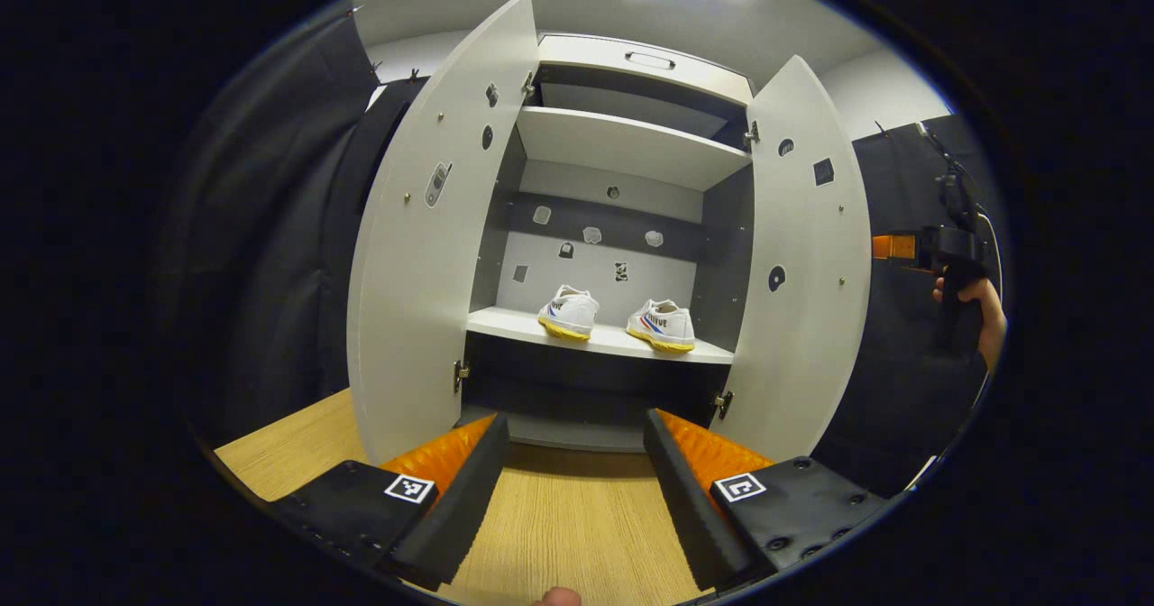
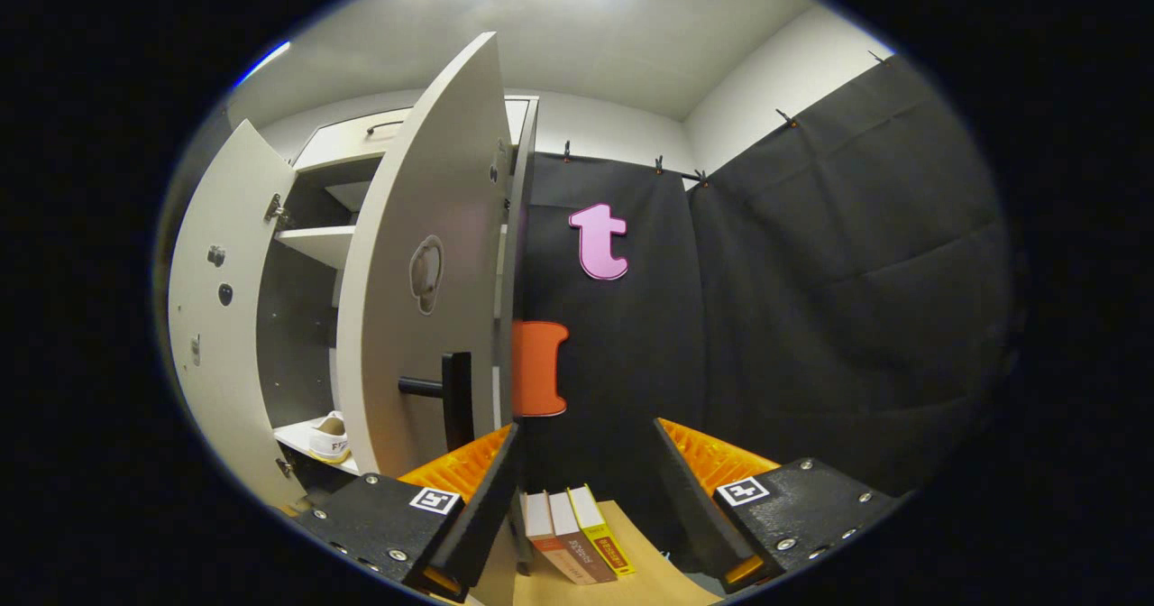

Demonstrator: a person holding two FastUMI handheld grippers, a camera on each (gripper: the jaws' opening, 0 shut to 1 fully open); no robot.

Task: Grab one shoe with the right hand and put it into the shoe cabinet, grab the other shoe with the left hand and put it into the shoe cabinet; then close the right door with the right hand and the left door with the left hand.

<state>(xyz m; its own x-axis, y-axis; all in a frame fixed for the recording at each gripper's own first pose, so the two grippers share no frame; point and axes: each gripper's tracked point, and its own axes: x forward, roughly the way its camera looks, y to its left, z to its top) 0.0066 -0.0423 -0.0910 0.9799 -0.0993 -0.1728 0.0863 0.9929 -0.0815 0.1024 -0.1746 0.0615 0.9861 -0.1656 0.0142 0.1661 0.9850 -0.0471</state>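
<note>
Left gripper view is showing both white canvas shoes with yellow soles [image 1: 569,312] [image 1: 663,324] sitting mid-frame on the grey cabinet's [image 1: 631,151] shelf, its doors standing open. Left tool [image 1: 574,489] is gaping wide and empty at bottom centre. Right tool [image 2: 586,489], also wide and empty, is hovering just beside the pale right door [image 2: 424,263]; closing it looks next, calling for a push on its outer face.

Right gripper view: right door [image 2: 424,281] hiding most of the cabinet interior, one shoe [image 2: 329,439] showing as a heel sliver past its edge. Books [image 2: 577,534] cut off at bottom. Left gripper view: stickers [image 1: 590,234] on back panel too small to identify; distant right gripper [image 1: 947,250] clipped at rim, finger spacing unreadable.
</note>
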